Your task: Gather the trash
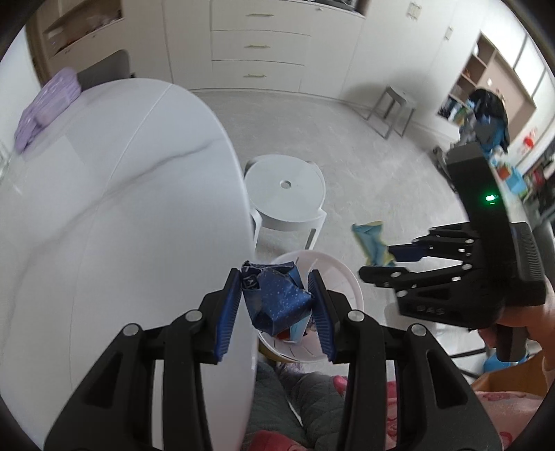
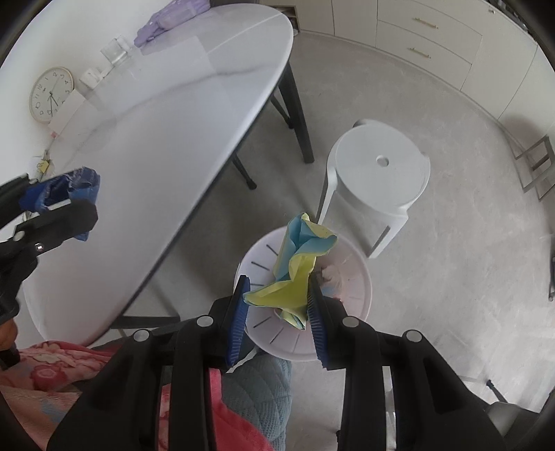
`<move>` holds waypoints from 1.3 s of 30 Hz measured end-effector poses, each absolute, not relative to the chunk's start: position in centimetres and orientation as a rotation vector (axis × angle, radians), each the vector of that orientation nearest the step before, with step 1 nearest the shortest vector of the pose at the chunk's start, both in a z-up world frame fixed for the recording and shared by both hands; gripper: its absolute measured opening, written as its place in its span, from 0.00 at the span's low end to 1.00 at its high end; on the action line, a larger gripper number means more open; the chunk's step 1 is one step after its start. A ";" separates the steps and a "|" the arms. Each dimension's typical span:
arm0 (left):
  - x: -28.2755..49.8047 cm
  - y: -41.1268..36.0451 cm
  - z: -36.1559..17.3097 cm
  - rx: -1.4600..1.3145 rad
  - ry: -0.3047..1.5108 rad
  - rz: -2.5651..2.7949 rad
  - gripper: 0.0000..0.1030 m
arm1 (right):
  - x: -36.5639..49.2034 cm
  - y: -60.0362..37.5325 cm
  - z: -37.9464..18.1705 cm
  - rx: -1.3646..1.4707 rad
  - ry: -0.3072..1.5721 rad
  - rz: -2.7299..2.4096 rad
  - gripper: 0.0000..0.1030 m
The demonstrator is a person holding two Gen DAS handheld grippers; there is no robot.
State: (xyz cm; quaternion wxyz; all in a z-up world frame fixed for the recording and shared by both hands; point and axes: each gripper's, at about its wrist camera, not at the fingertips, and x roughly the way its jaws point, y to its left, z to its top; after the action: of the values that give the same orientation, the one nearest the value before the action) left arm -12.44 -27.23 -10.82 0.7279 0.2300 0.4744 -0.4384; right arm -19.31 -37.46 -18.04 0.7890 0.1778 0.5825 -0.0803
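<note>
My left gripper (image 1: 277, 284) is shut on a crumpled dark blue wrapper (image 1: 274, 298), held above the white trash bin (image 1: 350, 277) beside the table edge. The bin holds some trash. My right gripper (image 2: 279, 291) is shut on a crumpled yellow and blue paper (image 2: 298, 267), held over the same white bin (image 2: 360, 277). In the left wrist view the right gripper (image 1: 381, 263) shows at the right with the yellow and blue paper (image 1: 369, 239). In the right wrist view the left gripper (image 2: 83, 204) shows at the left with the blue wrapper (image 2: 69, 189).
A white oval table (image 2: 156, 114) carries a clock (image 2: 51, 94), a glass (image 2: 116, 52) and a purple case (image 2: 166, 14). A white round stool (image 2: 378, 173) stands behind the bin. White drawers (image 1: 256, 45) line the far wall. A metal stool (image 1: 395, 104) stands farther back.
</note>
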 end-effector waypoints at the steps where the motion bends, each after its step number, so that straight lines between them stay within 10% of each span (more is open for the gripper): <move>1: -12.8 -27.5 -10.8 0.516 1.042 -0.970 0.38 | -19.4 -37.4 -18.5 0.386 1.253 -0.165 0.33; 11: -14.2 -29.0 -10.6 0.575 1.013 -0.994 0.38 | -21.3 -39.7 -19.0 0.404 1.262 -0.238 0.75; 24: -16.0 -33.3 -16.1 0.699 1.168 -1.167 0.38 | -27.4 -44.6 -18.7 0.502 1.223 -0.445 0.77; 29: -16.5 -34.6 -19.5 0.748 1.250 -1.129 0.78 | -29.4 -45.2 -19.4 0.540 1.235 -0.491 0.77; 39: -17.2 -34.3 -19.5 0.750 1.245 -1.083 0.91 | -30.4 -45.2 -20.2 0.557 1.257 -0.506 0.77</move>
State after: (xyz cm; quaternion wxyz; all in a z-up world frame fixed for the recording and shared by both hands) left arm -17.25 -34.35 -19.51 0.6165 0.3256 0.5408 -0.4705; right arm -30.42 -45.16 -20.20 0.7435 0.2541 0.5739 -0.2308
